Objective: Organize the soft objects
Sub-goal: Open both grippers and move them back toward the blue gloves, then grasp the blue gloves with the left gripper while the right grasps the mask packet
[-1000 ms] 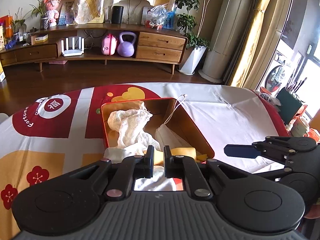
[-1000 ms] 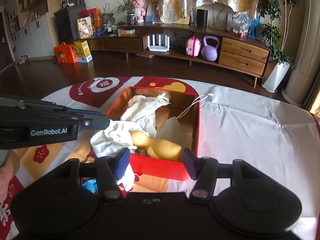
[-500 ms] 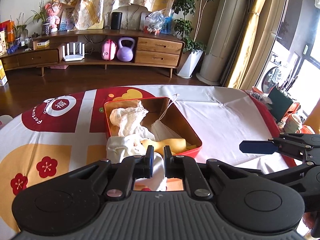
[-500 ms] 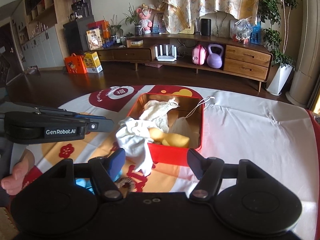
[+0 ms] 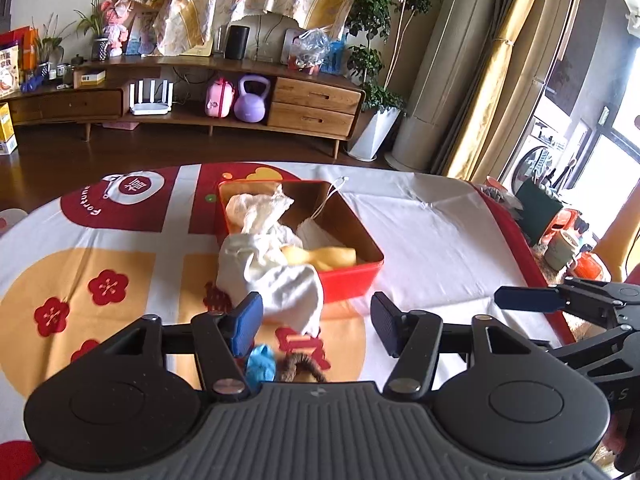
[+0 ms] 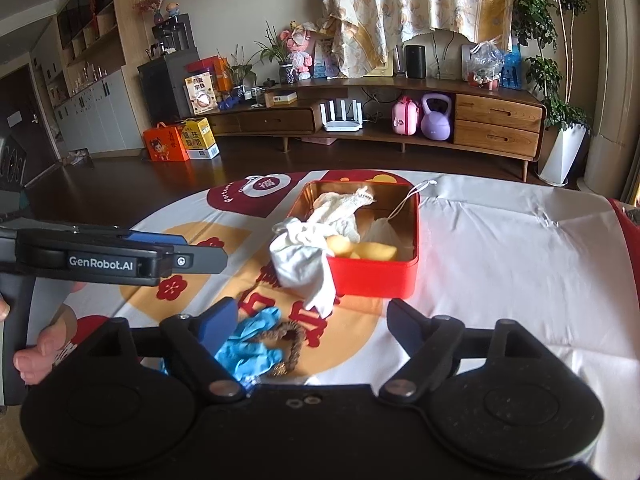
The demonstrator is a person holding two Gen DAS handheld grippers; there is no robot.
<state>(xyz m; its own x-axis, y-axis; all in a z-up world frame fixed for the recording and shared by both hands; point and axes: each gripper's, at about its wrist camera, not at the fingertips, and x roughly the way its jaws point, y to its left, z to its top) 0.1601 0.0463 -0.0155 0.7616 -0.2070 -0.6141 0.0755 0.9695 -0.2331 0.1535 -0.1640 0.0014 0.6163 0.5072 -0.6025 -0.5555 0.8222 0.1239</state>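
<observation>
White cloth (image 6: 304, 264) overhangs red tin (image 6: 372, 280); left gripper (image 6: 192, 254) reads "GenRobot.AI".

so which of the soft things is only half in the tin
The white cloth: it drapes over the red tin's near corner onto the table. The mesh bag and yellow cloth lie fully inside.

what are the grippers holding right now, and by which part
Nothing. The left gripper and right gripper are both opening with nothing between their fingers; the white cloth hangs untouched over the red tin's rim.
</observation>
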